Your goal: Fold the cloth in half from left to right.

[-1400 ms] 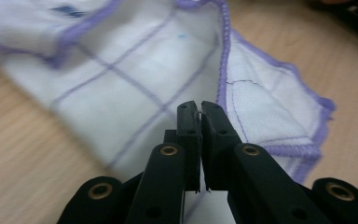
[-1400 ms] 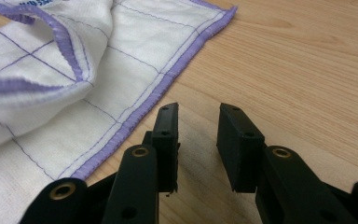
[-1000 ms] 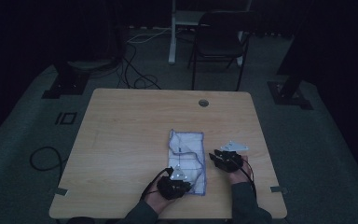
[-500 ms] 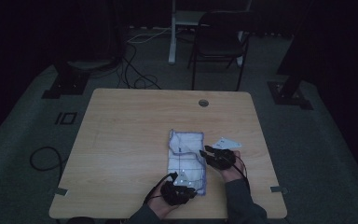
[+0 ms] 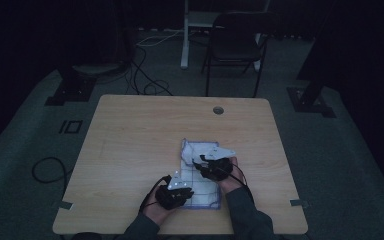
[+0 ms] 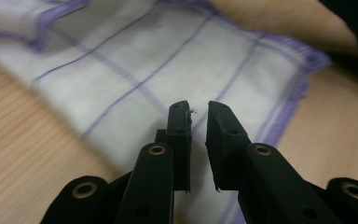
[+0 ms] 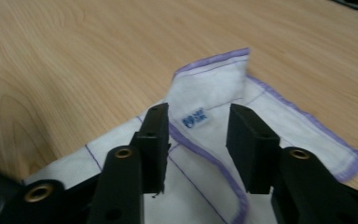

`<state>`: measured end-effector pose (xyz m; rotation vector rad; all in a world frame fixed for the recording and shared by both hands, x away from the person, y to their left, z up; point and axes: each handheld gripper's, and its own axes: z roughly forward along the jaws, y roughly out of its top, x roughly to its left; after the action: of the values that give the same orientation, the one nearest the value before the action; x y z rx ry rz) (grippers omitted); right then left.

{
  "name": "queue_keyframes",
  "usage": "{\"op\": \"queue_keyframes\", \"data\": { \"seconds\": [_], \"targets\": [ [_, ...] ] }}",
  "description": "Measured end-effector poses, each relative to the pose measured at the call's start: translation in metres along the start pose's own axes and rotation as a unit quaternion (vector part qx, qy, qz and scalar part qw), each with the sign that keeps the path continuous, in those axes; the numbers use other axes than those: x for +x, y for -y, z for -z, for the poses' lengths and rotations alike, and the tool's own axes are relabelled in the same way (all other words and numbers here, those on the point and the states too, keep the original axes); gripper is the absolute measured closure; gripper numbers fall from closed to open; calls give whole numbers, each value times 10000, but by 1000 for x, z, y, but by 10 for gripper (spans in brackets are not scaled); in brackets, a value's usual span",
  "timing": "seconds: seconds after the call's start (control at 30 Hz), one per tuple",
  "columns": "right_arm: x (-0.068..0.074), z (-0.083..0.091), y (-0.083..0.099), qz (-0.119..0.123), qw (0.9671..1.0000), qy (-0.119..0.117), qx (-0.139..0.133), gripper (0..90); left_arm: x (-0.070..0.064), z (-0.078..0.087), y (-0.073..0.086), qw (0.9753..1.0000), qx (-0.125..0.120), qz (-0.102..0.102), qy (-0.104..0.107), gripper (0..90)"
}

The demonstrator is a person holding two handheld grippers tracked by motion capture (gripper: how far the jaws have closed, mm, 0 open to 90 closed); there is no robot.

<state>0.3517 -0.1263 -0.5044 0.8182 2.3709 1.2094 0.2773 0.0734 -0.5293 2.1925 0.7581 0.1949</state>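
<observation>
A wooden table [image 5: 130, 150] in a dim room carries a white cloth [image 5: 200, 175] with thin purple lines and a purple hem, lying on the near right part of the top, between a person's two hands. Its far corner is folded back over the rest, showing a small blue label [image 7: 194, 117]. The cloth looks thin, light and limp: it should crumple or drag rather than lift flat, and the smooth wood offers little grip to hold it in place. The stitched hem and the corners appear the firmest places to pinch, the doubled layer at the folded corner in particular.

The right gripper [image 5: 211, 164] hangs over the cloth's far half with its jaws set moderately apart, the folded flap and label lying beyond the gap between them and nothing held. The left gripper [image 5: 176, 189] sits at the near edge of the cloth, close to the near left corner; its jaws are drawn to a narrow slit above the fabric, with a wisp of lint at one tip, and no cloth caught between them.
</observation>
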Motion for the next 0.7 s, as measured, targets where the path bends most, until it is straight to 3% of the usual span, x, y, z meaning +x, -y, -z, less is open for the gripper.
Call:
{"op": "queue_keyframes", "data": {
  "seconds": [0.03, 0.2, 0.27, 0.33, 0.37, 0.4, 0.43, 0.47, 0.5, 0.7],
  "targets": [
    [2, -3, -1, 84, 9999, 21, 70, 565, 6, 1, 3, 10000, -15, 60, -72, 800],
    [12, -19, -5, 371, 9990, -20, 243, 495, 12, 1, 7, 9998, -21, 143, -127, 800],
    [13, -23, -6, 471, 9984, 43, 300, 498, 13, 0, 9, 9998, 19, 131, -154, 801],
    [11, -29, -7, 588, 9973, 176, 398, 567, 12, -1, 10, 9998, 45, 115, -160, 803],
    [9, -31, -8, 561, 9974, 190, 411, 634, 12, -2, 10, 9998, 55, 108, -165, 804],
    [9, -31, -8, 561, 9974, 190, 411, 634, 12, -2, 10, 9998, 55, 108, -165, 807],
    [3, -31, -8, 530, 9975, 220, 405, 749, 13, -1, 11, 9998, 73, 99, -165, 810],
    [3, -31, -8, 530, 9975, 220, 405, 749, 13, -1, 11, 9998, 73, 99, -165, 812],
    [-4, -29, -8, 442, 9979, 277, 374, 817, 13, -1, 11, 9998, 81, 110, -157, 815],
    [-27, -22, -5, 50, 9992, 342, 201, 861, 14, -1, 13, 9998, 48, 153, -143, 822]
  ]
}}
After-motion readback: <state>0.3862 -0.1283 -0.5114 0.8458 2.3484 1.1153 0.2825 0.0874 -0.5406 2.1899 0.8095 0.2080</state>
